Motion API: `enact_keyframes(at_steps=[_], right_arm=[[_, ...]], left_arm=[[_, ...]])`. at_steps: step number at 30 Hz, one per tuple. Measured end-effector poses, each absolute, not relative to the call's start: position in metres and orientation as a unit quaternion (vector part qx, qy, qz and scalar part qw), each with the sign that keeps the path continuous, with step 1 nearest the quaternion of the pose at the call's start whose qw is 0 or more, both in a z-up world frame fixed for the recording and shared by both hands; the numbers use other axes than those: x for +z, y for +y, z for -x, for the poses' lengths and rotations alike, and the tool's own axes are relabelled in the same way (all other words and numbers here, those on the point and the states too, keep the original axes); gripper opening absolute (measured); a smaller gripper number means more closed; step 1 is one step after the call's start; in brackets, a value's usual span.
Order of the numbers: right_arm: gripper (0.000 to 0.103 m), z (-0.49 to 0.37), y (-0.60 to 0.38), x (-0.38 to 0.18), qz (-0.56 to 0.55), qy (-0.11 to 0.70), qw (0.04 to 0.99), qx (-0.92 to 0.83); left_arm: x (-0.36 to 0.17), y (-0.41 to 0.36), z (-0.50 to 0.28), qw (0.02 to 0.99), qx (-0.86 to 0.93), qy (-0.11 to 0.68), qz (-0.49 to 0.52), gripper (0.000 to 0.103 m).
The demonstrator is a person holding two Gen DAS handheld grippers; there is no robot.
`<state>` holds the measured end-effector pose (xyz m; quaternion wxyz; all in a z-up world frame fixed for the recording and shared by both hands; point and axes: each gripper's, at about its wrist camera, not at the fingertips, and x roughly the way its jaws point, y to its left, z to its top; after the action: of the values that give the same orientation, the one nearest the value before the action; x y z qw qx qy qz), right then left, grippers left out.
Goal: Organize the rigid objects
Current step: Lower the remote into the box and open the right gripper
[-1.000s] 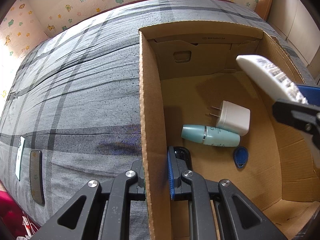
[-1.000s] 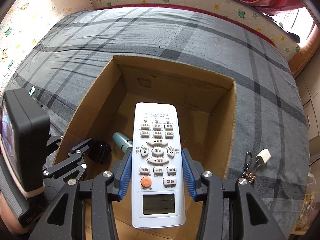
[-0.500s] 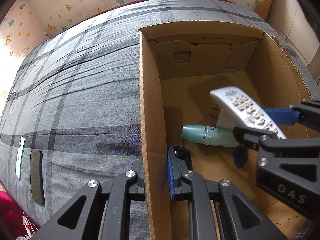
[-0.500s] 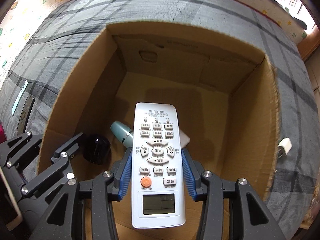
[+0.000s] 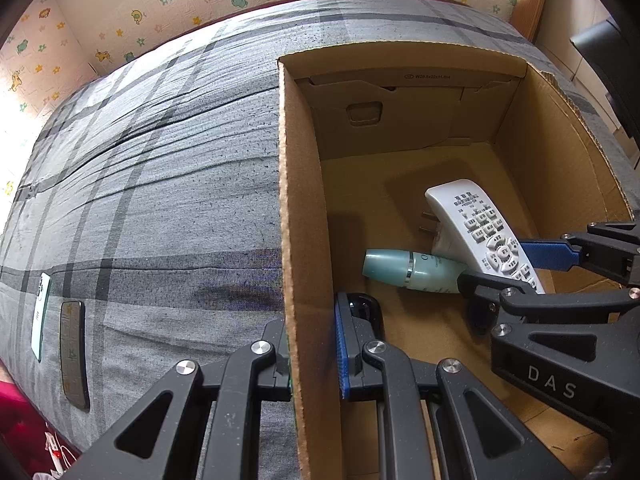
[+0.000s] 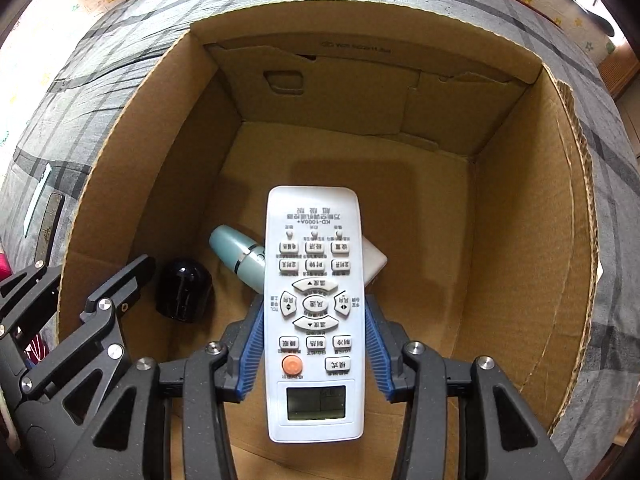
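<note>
Remote held inside the open cardboard box

The right gripper [image 6: 314, 344] clamps the white remote [image 6: 314, 300] over the cardboard box [image 6: 532, 240] floor, above a teal bottle [image 6: 236, 254], white charger [image 6: 376, 260] and black cap [image 6: 184, 292]; the left gripper [image 5: 312, 354] pinches the box's side wall.

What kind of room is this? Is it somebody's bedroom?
Probably a bedroom, maybe a child's. The cardboard box sits on a bed with a grey plaid cover, and the wall behind has cartoon frog and star stickers.

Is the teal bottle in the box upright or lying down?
Lying down: the teal bottle rests on its side on the cardboard box floor, partly under the remote.
</note>
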<state>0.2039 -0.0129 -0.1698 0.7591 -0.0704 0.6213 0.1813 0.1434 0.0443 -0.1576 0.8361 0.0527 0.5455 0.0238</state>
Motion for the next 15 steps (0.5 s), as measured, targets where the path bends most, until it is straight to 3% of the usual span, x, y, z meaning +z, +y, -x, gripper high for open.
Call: enact_keyframes(at_steps=[2,6,9,15], right_arm=[[0.052,-0.205,-0.015,-0.169,0.065,0.621,0.759,0.184],[0.07,-0.203,-0.019,-0.161,0.059,0.608,0.77,0.186],[0.078,-0.203,-0.024,-0.151,0.05,0.598,0.778,0.186],[0.082,-0.196,-0.028,-0.133,0.048,0.577,0.791,0.197]], left_arm=[[-0.158,0.044,-0.144,0.836,0.024,0.546,-0.053,0.016],[-0.157,0.044,-0.145,0.836,0.025,0.546,-0.055,0.016],[-0.157,0.045,-0.145,0.836,0.025,0.546,-0.053,0.016],[-0.157,0.046,-0.145,0.836,0.025,0.546,-0.053,0.016]])
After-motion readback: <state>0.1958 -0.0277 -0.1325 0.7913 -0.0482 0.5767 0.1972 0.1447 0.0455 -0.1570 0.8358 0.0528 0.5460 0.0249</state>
